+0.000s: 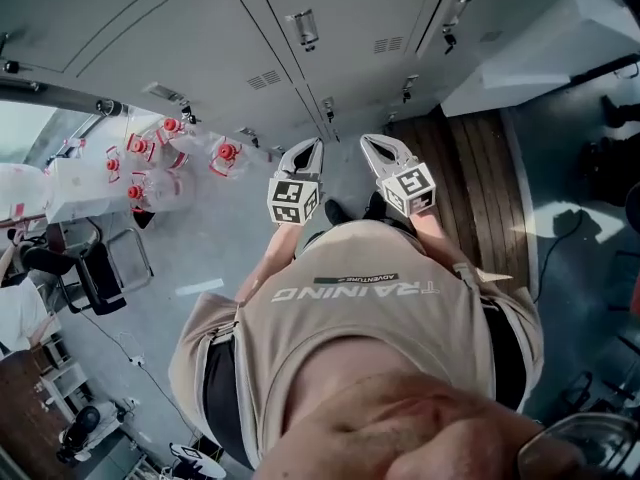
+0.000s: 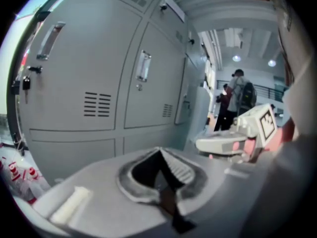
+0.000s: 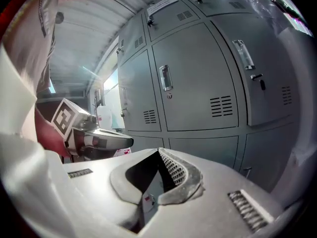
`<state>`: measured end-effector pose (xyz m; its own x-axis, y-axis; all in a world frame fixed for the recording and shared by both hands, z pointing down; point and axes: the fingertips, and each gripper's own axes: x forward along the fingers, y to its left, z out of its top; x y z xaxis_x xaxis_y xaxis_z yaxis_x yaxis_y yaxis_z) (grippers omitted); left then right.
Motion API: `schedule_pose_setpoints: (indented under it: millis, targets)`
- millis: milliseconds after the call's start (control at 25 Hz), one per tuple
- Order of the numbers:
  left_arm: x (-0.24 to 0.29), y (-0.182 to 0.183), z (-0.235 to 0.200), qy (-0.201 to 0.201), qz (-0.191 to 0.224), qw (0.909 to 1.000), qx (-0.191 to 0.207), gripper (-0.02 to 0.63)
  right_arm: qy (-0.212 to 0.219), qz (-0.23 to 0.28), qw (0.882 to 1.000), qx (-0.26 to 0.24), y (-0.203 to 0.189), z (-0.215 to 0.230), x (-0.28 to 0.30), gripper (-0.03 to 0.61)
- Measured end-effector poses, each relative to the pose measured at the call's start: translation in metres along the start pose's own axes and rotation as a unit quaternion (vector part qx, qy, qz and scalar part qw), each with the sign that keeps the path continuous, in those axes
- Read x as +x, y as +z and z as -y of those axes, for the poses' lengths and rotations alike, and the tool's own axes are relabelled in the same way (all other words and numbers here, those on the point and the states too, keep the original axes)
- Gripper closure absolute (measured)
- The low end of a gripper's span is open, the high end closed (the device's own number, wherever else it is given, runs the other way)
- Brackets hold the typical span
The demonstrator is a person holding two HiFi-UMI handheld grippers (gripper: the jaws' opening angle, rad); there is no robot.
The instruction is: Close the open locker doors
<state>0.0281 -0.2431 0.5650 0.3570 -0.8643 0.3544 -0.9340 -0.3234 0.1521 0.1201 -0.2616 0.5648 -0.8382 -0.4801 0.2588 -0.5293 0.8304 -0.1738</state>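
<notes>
Locker doors point(image 1: 200, 28): grey metal with vent slots, in a bank across the top of the head view. The ones facing the person sit flush in their frames.
Far panel point(image 2: 194, 100): further along the row, seems to stand out from the bank. Cannot tell whether it is a door ajar.
Handles point(image 3: 165, 77): upright on the doors. A key point(image 2: 25, 83) hangs at one lock.
Left gripper point(image 2: 159, 152): jaw tips meet, nothing between them. Held at chest height, pointing at the lower locker row, near the doors but not touching.
Right gripper point(image 3: 159, 152): jaw tips likewise together and empty. Just beside the left gripper, also aimed at the doors and apart from them.
Doors vs grippers: the lockers lie ahead of both jaw tips. In each gripper view the doors fill the background above the jaws.
Marker cubes point(image 1: 293, 199): one on each gripper, close against the shirt point(image 1: 360, 308).
Bottles point(image 1: 170, 158): clear with red caps, in plastic wrap on the floor to the person's left, against the locker base.
Wooden strip point(image 1: 480, 168): floor boards to the right, running up to the lockers.
Chair point(image 1: 100, 273): dark, left of the person, well apart from the lockers.
Bystanders point(image 2: 237, 98): standing at the far end of the aisle.
</notes>
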Motion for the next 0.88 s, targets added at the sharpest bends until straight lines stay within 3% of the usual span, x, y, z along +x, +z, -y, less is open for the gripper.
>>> schedule_pose_setpoints:
  millis: [160,600,880]
  targets:
    - [0.005,0.014,-0.003,0.01,0.013,0.9997,0.017,0.615,0.026,0.003,0.999,-0.022,0.008,0.004,0.007,0.565]
    - [-0.01,0.027,0.011,0.023,0.036,0.9977,0.051,0.615,0.04,-0.011,0.998,-0.047,0.013,0.001,-0.021,0.565]
    - [-0.036,0.025,0.003,0.027,0.028,0.9974,0.061,0.615,0.042,0.0,0.999,-0.031,0.009,-0.025,-0.011,0.565]
